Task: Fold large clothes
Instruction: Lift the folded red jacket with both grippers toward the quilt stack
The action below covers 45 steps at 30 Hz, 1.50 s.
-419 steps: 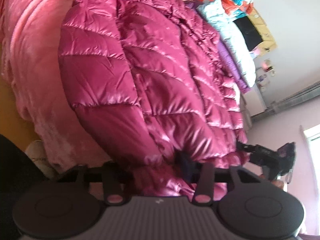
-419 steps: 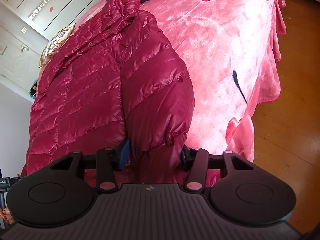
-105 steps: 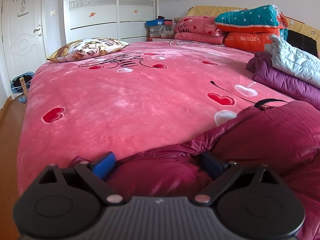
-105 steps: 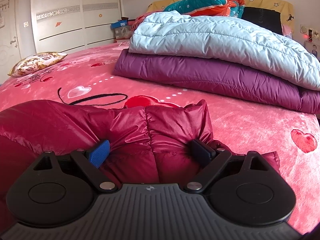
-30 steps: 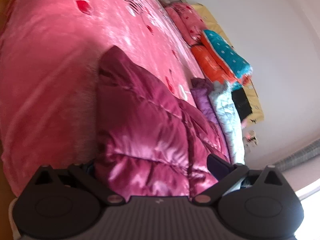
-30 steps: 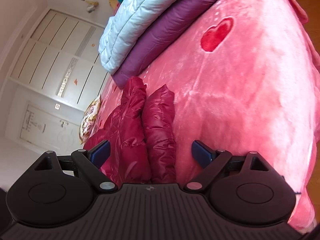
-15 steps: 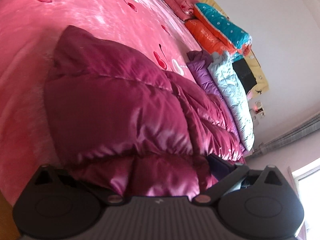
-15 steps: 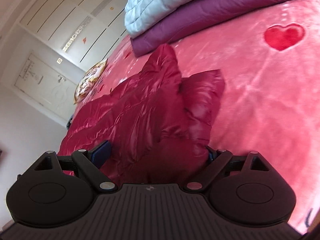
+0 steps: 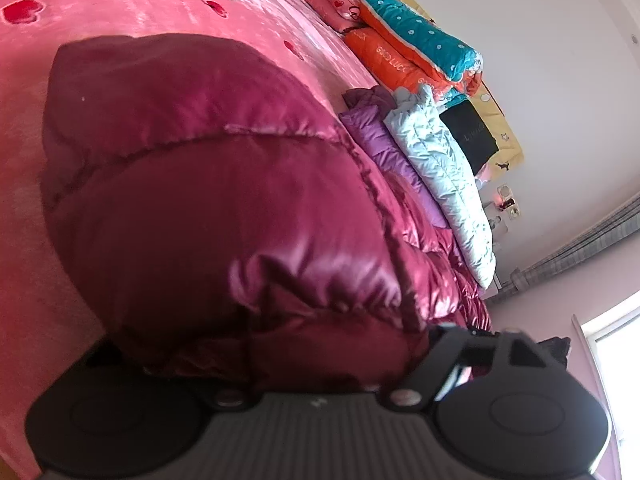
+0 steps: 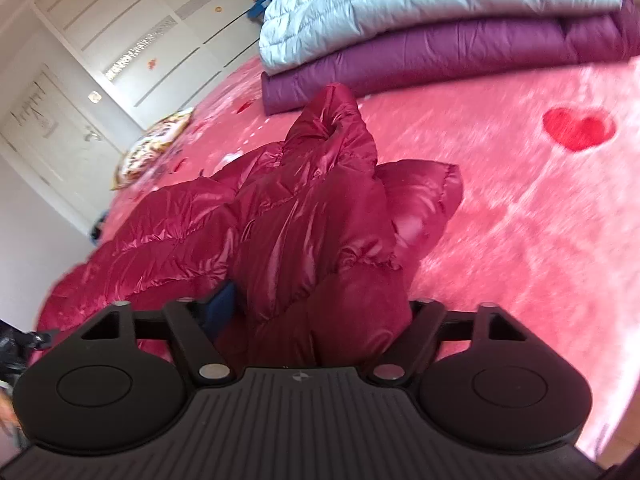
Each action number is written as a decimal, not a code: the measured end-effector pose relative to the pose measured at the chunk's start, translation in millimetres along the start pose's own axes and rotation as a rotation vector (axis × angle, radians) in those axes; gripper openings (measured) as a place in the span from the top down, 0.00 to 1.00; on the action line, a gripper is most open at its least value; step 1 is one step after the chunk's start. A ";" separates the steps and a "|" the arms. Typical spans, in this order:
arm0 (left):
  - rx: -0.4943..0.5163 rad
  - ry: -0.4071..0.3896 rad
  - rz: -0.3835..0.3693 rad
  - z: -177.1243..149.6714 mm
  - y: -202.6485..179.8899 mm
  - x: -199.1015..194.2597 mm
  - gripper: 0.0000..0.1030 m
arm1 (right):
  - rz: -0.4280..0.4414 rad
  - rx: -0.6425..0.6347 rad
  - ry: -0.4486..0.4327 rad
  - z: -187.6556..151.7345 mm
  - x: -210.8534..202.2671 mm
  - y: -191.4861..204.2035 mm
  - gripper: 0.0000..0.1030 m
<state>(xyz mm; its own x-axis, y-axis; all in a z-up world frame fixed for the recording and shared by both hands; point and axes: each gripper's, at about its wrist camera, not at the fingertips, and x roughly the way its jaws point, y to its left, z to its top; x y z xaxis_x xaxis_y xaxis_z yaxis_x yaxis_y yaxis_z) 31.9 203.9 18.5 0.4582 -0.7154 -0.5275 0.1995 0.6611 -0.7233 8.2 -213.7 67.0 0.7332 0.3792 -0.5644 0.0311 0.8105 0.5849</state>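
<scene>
The left tongs (image 9: pixel 276 344) point down at a slant onto the near edge of the crimson down jacket (image 9: pixel 208 200), which lies on the pink bed cover (image 9: pixel 100 4). The view from this hand is rolled, so the bed runs off tilted toward the upper right. The jacket's puffed fabric bulges up between the two arms and hides the fingertips; the jaws have just been closing with the jacket between them, and they appear clenched on that thick fold. Past the jacket, toward the right of this view, a purple jacket (image 9: pixel 376 140) and a pale blue jacket (image 9: pixel 444 176) lie folded one upon the other, with orange and teal bedding (image 9: pixel 416 52) piled behind them by the wall.

The right tongs (image 10: pixel 320 312) likewise slant downward, less rolled, at the other end of the same crimson down jacket (image 10: pixel 304 220). A blue pad (image 10: pixel 224 300) shows pressed against the fabric on the left; the other fingertip is buried under the fold on the right. These jaws too have just been closing, and they grasp a fat bunch of the jacket. The garment stretches away to the left across the bed cover (image 10: pixel 540 208), a peak of it standing up near the folded purple jacket (image 10: pixel 420 56) and pale blue jacket (image 10: pixel 400 0). A patterned pillow (image 10: pixel 152 148) lies far back by the white wardrobe (image 10: pixel 132 32).
</scene>
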 end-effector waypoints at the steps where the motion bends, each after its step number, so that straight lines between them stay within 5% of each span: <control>1: 0.009 0.001 0.005 0.5 -4.4 0.4 0.31 | -0.030 -0.018 -0.013 -0.5 -2.8 6.3 0.30; 4: 0.042 -0.003 0.026 1.0 -18.4 -2.9 0.43 | -0.103 -0.070 -0.061 -3.1 -11.6 23.6 0.44; 10: 0.116 -0.022 0.028 -0.9 -49.0 -12.0 0.61 | -0.267 -0.203 -0.174 -17.4 -36.7 57.8 0.55; 19: 0.170 -0.052 -0.023 1.8 -95.1 -26.9 0.67 | -0.411 -0.335 -0.392 -41.0 -110.0 99.7 0.63; 27: 0.323 -0.157 -0.078 44.0 -173.6 -51.2 0.67 | -0.484 -0.375 -0.584 -37.8 -171.6 127.8 0.64; 37: 0.557 -0.254 -0.129 146.8 -311.0 6.2 0.66 | -0.524 -0.344 -0.810 61.6 -221.6 119.9 0.64; 45: 0.640 -0.251 -0.099 223.9 -355.5 137.5 0.64 | -0.592 -0.282 -0.893 199.4 -190.7 53.3 0.64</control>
<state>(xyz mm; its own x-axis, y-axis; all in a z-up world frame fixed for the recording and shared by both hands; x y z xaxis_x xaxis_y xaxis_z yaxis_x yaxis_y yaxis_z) 217.9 -78.9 302.8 0.5826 -0.7561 -0.2980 0.6870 0.6541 -0.3165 5.4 -331.8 322.0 0.8834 -0.4682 -0.0216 0.4662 0.8730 0.1436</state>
